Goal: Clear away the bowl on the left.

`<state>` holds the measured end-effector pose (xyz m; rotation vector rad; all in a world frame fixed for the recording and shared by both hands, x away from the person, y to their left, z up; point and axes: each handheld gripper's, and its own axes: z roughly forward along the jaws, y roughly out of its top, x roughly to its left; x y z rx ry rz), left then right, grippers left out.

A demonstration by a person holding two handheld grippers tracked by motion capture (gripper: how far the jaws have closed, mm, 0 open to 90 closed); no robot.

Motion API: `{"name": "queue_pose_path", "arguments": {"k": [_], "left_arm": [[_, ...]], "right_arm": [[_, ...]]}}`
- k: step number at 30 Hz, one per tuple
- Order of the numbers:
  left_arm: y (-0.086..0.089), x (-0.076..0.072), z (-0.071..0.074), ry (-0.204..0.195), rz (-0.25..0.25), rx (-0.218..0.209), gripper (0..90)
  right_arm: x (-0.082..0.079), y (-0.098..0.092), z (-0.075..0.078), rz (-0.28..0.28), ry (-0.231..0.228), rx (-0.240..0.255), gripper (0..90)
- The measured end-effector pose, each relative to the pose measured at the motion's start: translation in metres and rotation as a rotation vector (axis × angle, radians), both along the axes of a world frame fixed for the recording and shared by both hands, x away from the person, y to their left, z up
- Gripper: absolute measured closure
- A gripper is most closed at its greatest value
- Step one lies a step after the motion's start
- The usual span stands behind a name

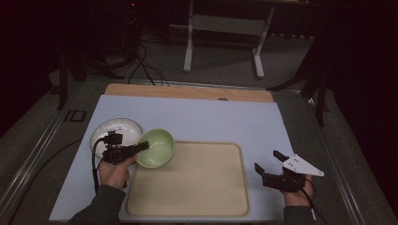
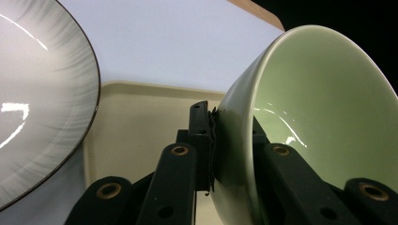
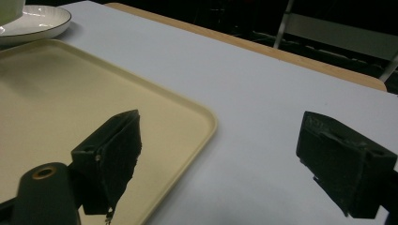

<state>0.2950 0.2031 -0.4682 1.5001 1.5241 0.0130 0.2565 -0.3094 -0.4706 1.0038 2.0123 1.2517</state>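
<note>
Green bowl (image 1: 156, 148) tilted, mouth facing right, rim pinched by left claw (image 1: 142, 146), right claw (image 1: 268, 162) spread wide.

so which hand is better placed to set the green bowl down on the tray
Left. The left gripper already clamps the green bowl by its rim, at the beige tray's near-left corner. The right gripper is open, off the tray's right edge.

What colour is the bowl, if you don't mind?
The bowl is pale green, clearest in the left gripper view.
</note>
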Motion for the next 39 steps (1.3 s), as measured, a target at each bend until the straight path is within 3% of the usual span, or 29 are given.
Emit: {"name": "queue_pose_path", "arguments": {"k": [19, 39], "left_arm": [[-0.027, -0.001, -0.003, 0.004, -0.067, 0.033, 81.6], [-0.049, 0.000, -0.014, 0.022, -0.091, 0.064, 81.3]], "right_arm": [[0.000, 0.000, 0.000, 0.000, 0.000, -0.001, 13.7], [0.000, 0.000, 0.000, 0.000, -0.001, -0.003, 13.7]]}}
